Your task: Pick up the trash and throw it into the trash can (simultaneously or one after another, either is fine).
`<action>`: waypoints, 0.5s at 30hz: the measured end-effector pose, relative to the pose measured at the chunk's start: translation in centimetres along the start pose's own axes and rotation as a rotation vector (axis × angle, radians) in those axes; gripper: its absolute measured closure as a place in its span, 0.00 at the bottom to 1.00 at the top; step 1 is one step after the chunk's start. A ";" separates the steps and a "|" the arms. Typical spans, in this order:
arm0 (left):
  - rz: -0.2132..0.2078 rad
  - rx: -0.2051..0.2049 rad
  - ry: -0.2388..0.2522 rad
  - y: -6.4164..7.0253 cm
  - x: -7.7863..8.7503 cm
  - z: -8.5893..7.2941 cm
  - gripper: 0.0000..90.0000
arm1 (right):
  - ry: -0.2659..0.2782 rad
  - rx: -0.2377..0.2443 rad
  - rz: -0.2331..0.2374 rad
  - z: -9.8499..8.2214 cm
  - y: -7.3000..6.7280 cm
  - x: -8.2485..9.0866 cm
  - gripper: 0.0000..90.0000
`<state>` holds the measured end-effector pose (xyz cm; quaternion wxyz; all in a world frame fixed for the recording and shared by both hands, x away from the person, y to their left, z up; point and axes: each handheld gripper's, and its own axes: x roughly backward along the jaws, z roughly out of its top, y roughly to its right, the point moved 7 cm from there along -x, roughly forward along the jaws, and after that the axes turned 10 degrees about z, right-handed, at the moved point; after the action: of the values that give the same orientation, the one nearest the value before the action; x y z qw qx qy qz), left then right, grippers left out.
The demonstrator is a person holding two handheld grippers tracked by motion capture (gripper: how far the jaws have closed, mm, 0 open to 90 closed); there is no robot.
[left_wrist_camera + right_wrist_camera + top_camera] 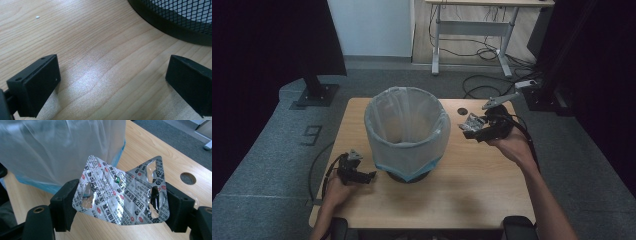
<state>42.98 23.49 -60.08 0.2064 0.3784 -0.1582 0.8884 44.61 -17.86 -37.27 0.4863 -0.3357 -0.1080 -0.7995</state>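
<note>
- The right gripper [120, 202] clenched an empty foil blister pack [122, 195] across its width, the bent sheet spanning the gap between both jaws.
- The pack was lifted off the table [482, 175], just right of the lined waste bin [407, 132] and not yet over its rim.
- Judged from this: pick-up done; carrying over the bin and dropping remained.
- The left gripper [112, 82] rested released and empty on the table near the bin's mesh base [175, 20].
</note>
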 end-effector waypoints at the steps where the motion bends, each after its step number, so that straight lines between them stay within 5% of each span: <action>1: 0.000 0.000 0.000 0.0 0.0 0.0 0.00 | 0.004 0.004 0.009 0.3 -0.1 0.1 0.27; 15: 0.000 0.000 0.000 0.0 0.0 0.0 0.00 | 0.031 0.026 0.049 4.5 -1.0 1.1 0.27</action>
<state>42.98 23.49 -60.09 0.2064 0.3783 -0.1580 0.8885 45.41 -15.91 -33.01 0.5118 -0.3192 -0.1025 -0.7910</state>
